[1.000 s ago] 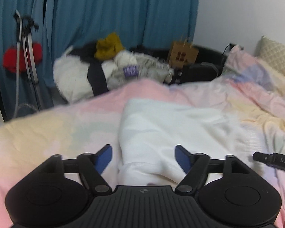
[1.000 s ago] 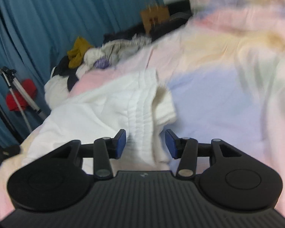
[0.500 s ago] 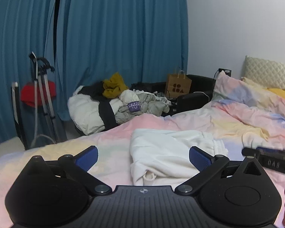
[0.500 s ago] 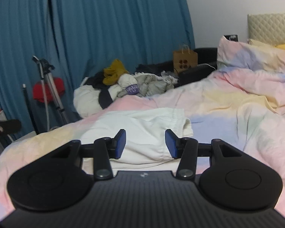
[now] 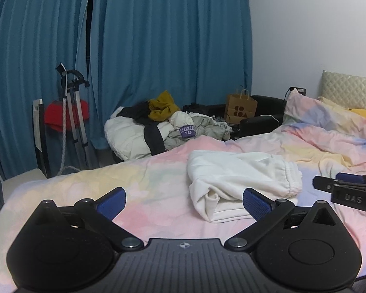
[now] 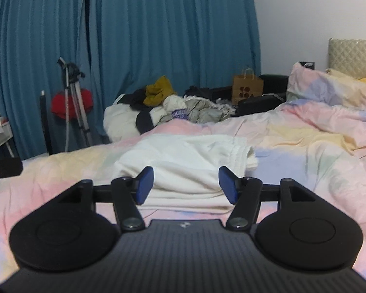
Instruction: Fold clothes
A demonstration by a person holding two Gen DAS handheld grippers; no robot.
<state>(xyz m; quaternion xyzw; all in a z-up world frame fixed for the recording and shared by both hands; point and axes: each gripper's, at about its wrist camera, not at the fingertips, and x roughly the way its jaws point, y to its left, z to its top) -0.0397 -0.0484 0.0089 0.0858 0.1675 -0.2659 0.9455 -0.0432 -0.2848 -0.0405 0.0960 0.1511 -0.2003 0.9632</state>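
While the bed (image 5: 134, 183) carries one folded white garment (image 5: 239, 178) mid-quilt, a pile (image 5: 168, 127) beyond looks unfolded (probably next); left gripper (image 5: 183, 201) and right gripper (image 6: 186, 183) hang nearby, jaws apart, empty.

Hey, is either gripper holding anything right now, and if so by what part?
Nothing. The left gripper and right gripper are both open, and the folded white garment lies free on the bed.
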